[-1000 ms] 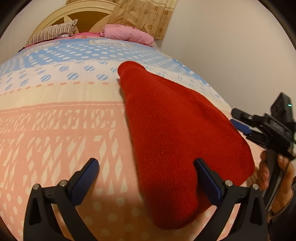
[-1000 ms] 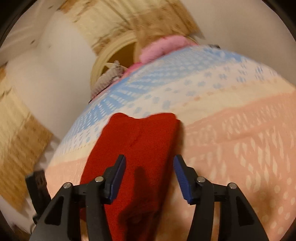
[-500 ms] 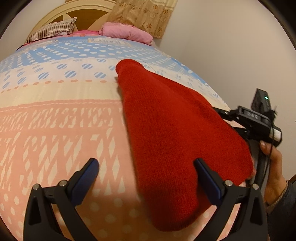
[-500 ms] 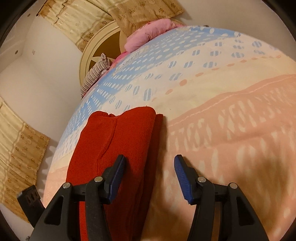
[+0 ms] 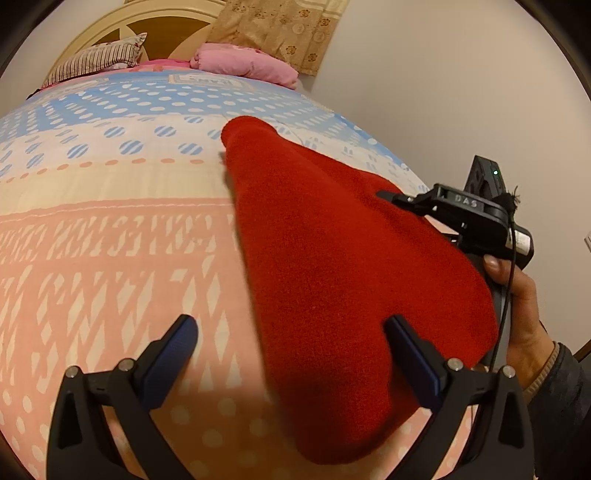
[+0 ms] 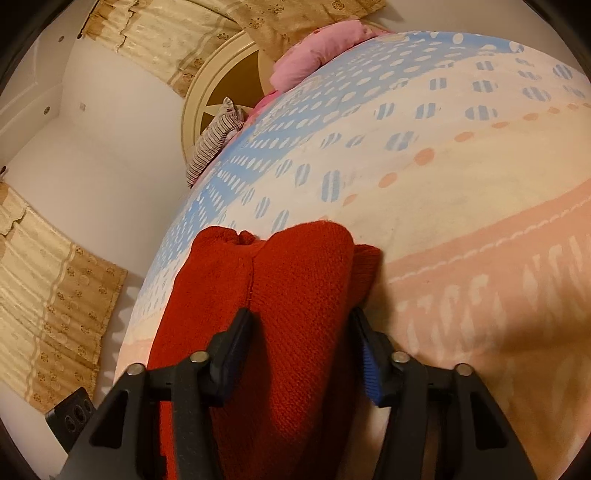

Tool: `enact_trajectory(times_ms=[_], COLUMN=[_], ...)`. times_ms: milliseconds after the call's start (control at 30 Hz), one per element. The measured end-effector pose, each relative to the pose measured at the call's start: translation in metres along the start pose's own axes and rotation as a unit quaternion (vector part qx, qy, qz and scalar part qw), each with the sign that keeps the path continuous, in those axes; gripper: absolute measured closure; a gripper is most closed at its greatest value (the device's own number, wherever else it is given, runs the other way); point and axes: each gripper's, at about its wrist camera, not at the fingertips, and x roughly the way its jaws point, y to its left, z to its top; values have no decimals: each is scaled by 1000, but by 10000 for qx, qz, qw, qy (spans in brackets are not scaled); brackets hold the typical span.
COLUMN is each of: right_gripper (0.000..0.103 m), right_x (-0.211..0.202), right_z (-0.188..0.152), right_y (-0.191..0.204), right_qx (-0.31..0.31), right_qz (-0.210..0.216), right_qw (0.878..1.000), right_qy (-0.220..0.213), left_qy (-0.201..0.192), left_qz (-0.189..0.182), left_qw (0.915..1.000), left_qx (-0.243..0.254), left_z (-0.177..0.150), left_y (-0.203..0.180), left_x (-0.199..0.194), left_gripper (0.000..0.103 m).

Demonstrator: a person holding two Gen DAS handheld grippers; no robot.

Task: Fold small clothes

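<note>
A red knitted garment [image 5: 332, 266] lies folded lengthwise on the bed; it also shows in the right wrist view [image 6: 295, 295]. My left gripper [image 5: 291, 343] is open wide, its right finger [image 5: 410, 350] over the garment's near end and its left finger over bare sheet. My right gripper [image 6: 301, 339] is open, its two fingers astride a raised fold of the garment, which fills the gap between them. The right gripper also shows in the left wrist view [image 5: 424, 206] at the garment's right edge, held by a hand.
The bed sheet [image 5: 110, 258] has pink, cream and blue patterned bands. A pink pillow [image 5: 247, 64] and a striped pillow [image 5: 96, 61] lie by the headboard [image 5: 162, 26]. A wall [image 5: 443, 92] runs close along the bed's right side. Curtains [image 6: 48, 306] hang beyond.
My right gripper moved forward over the garment's edge, so the red fold now sits between its fingers. My left gripper stayed open, shifting slightly nearer the garment.
</note>
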Motion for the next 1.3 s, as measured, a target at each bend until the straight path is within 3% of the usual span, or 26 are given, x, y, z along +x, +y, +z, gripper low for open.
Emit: enact_trajectory(times_ms=[133, 400, 633, 900, 1300], right_gripper=[65, 70, 75, 76, 77], right_x=[1, -2, -7, -21, -8], right_z=[-2, -7, -14, -29, -67], right_y=[-3, 0, 12, 45, 108], right_qx=[52, -45, -303, -720, -1098], right_qz=[73, 6, -198, -137, 315], right_qw=[10000, 10000, 9991, 9965, 9933], right_qy=[32, -88, -242, -405, -155], left_qy=[11, 15, -59, -31, -295], left_qz=[-201, -368, -12, 165, 629], left_qw=[9998, 9991, 9982, 9981, 9962], left_qx=[46, 229, 594, 589, 524], left_z=[-1, -3, -6, -10, -30], left_y=[-2, -8, -25, -18, 13], left_x=[-1, -4, -14, -36, -92], left_gripper=[13, 35, 54, 62, 63])
